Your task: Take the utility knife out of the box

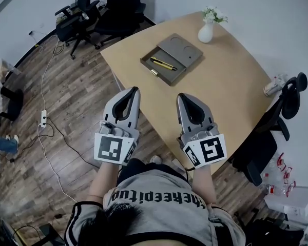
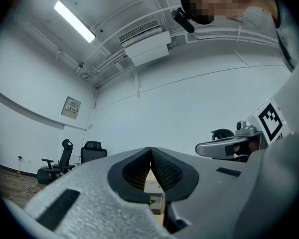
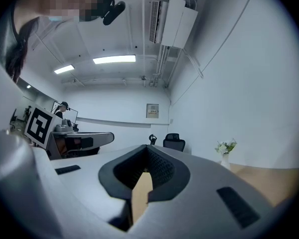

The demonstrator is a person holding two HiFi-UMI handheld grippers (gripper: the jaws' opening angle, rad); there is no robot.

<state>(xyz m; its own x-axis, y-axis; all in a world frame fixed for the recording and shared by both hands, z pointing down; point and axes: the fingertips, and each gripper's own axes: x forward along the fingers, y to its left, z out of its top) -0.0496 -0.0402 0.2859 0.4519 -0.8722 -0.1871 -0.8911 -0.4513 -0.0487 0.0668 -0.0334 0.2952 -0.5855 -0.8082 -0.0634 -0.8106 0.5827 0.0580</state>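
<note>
As the slim yellow utility knife lies inside the open flat grey box, the grey left gripper and right gripper hover well short of that box, jaws closed on nothing, presumably because the reach is not yet made.

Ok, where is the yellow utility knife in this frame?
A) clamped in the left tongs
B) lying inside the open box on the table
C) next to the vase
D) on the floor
B: the utility knife lies inside the open box on the table; the left tongs and right tongs are shut, empty, short of it.
</note>
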